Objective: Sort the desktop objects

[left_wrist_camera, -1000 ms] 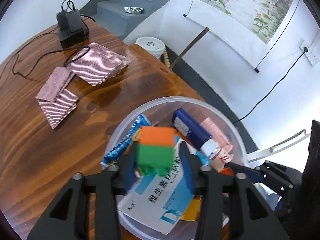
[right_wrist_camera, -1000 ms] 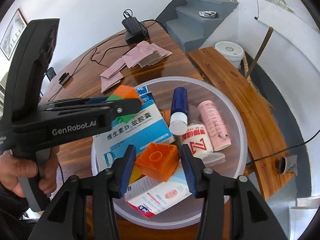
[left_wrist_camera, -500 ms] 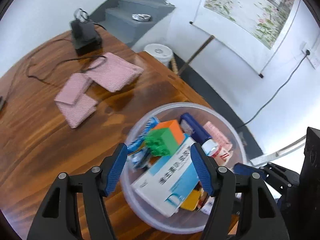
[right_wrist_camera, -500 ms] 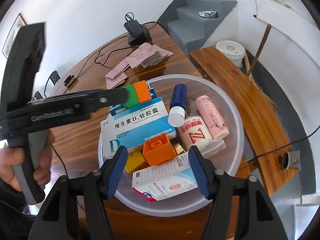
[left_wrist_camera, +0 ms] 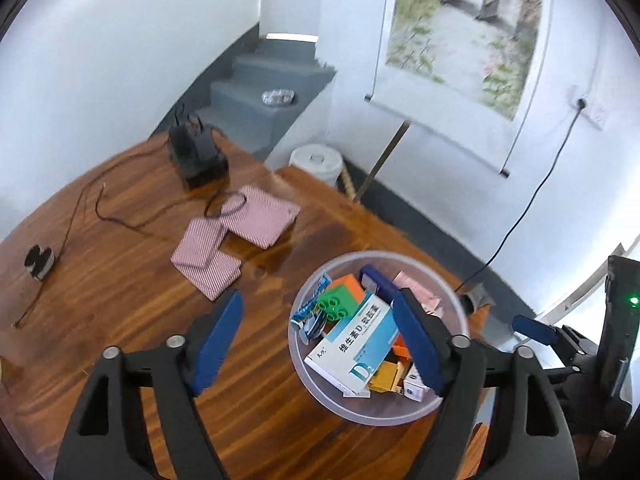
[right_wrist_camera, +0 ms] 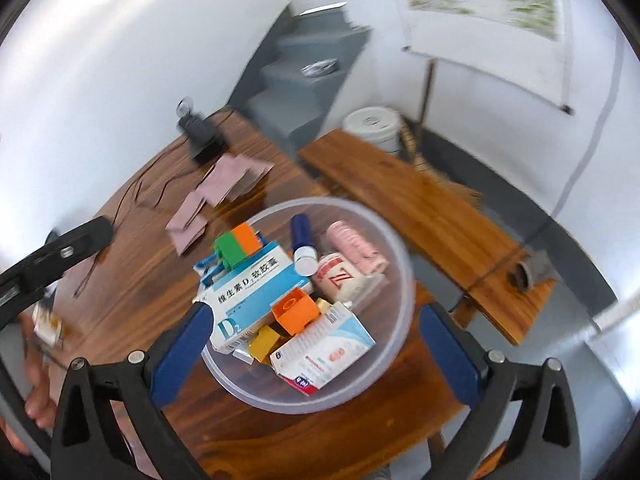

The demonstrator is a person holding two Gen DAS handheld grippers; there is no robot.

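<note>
1. While both tools hang above the wooden bench (left_wrist_camera: 120, 312), the left tool (left_wrist_camera: 316, 344) and the right tool (right_wrist_camera: 316, 344) have their jaws opening wide, and nothing is between them.
2. Below and just ahead of both tools sits a clear round bowl (right_wrist_camera: 400, 248), close to the bench's near edge.
3. Inside the bowl lie a green and orange block (left_wrist_camera: 340, 300), a blue and white box (right_wrist_camera: 252, 292), an orange block (right_wrist_camera: 296, 312), a small yellow block (right_wrist_camera: 264, 340), a white and pink box (right_wrist_camera: 324, 352), a dark blue tube (right_wrist_camera: 302, 240), a white roll (right_wrist_camera: 340, 280) and a pink roll (right_wrist_camera: 352, 246).
4. Farther ahead of the left tool, pink striped cards (left_wrist_camera: 236, 236) lie in loose piles on the bench.
5. Beyond the cards a thin cord (left_wrist_camera: 132, 220) runs to a black charger (left_wrist_camera: 196, 152) at the far edge.
6. Left of the bowl, under the left tool's left finger, the bench is bare wood.
7. Ahead and right of the right tool, a wooden plank (right_wrist_camera: 420, 208) reaches out beside the bench, well past the bowl.
8. At the left of the right tool's view, a hand (right_wrist_camera: 36, 392) grips the other tool's handle.
</note>
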